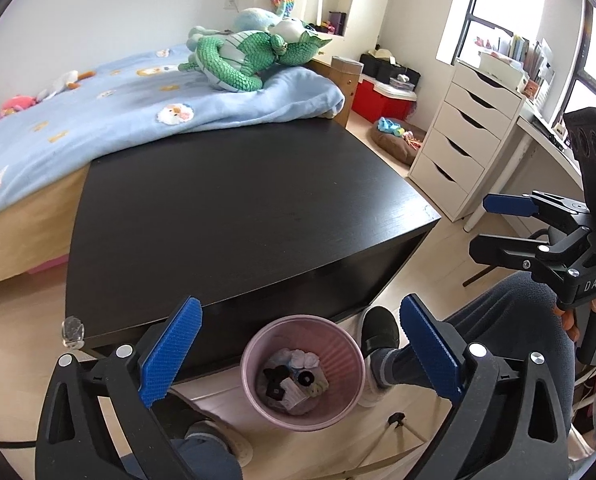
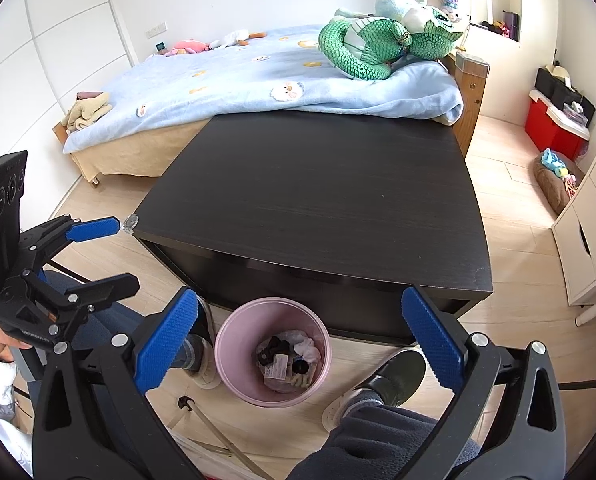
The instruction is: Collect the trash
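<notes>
A pink trash bin stands on the floor in front of the black table; it also shows in the right wrist view. It holds crumpled white paper and several small dark scraps. My left gripper is open and empty above the bin. My right gripper is open and empty, also above the bin. Each gripper shows in the other's view, the right one and the left one, both with jaws apart.
The table top is bare. A bed with a blue blanket and a green plush dragon lies behind it. White drawers stand at right. The person's feet and legs flank the bin.
</notes>
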The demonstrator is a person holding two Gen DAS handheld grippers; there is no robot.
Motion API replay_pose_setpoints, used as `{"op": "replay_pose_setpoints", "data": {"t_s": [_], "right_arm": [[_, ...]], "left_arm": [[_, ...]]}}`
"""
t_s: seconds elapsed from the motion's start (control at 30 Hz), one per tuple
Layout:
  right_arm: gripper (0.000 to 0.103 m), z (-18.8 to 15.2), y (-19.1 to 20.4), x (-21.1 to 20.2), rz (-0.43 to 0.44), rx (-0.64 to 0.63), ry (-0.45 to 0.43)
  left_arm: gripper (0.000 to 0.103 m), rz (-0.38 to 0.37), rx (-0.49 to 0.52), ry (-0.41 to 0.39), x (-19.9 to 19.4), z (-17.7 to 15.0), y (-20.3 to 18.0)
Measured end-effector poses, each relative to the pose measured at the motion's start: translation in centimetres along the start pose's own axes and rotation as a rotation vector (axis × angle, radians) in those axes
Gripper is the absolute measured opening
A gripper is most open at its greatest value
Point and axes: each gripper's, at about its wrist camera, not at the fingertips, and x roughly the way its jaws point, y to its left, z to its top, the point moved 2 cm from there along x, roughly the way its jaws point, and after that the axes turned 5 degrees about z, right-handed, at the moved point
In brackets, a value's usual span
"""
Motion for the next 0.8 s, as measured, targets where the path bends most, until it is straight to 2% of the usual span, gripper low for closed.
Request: {"op": "replay_pose_setpoints", "data": {"t_s": [0.3, 0.6, 0.8], "right_arm": [[0.1, 1.3, 0.3, 0.2, -0.002, -0.01, -0.019], [0.1, 5.5, -0.3, 1.2, -0.033, -0.032, -0.064], [0.1, 7.7, -0.9, 2.5, -0.027, -0.039, -0.078]], "left_arm": [[0.095, 0.055, -0.026, -0.031, -0.7, 1.2, 1.5], [0.096, 0.105, -0.034, -0.071, -0.5, 4.4, 3.5], [0.097, 0.075, -0.058, -0.105, 0.0, 6.0, 4.7]]}}
